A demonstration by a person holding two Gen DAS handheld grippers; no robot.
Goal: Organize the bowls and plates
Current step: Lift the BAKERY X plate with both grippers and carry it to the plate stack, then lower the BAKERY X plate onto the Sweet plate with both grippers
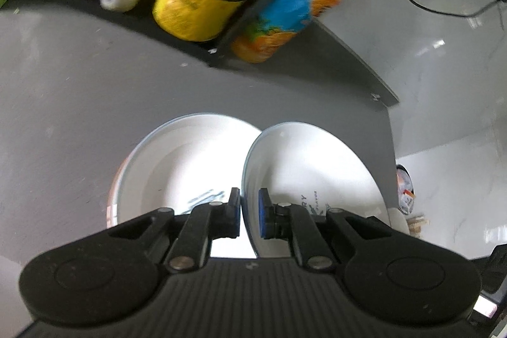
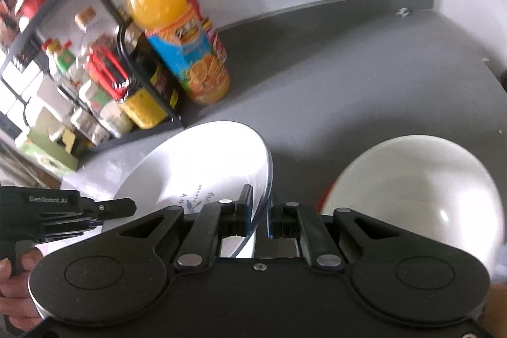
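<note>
Left gripper (image 1: pixel 249 213) is seen clamped on the rim of a tilted white plate (image 1: pixel 304 167); right gripper (image 2: pixel 259 219) is clamped on the same plate's rim. A second plate (image 1: pixel 177 167) lies flat just left of it, on the tabletop (image 1: pixel 79 78). Lowering sideways onto it is judged next.

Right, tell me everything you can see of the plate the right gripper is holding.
The plate is white and glossy, probably ceramic, with a thin bluish rim and dark printed lettering near its middle. It is tilted up on edge above the grey table. The right gripper is clamped on its rim. In the left wrist view the same plate also sits between the fingers of the left gripper, beside another white plate.
</note>
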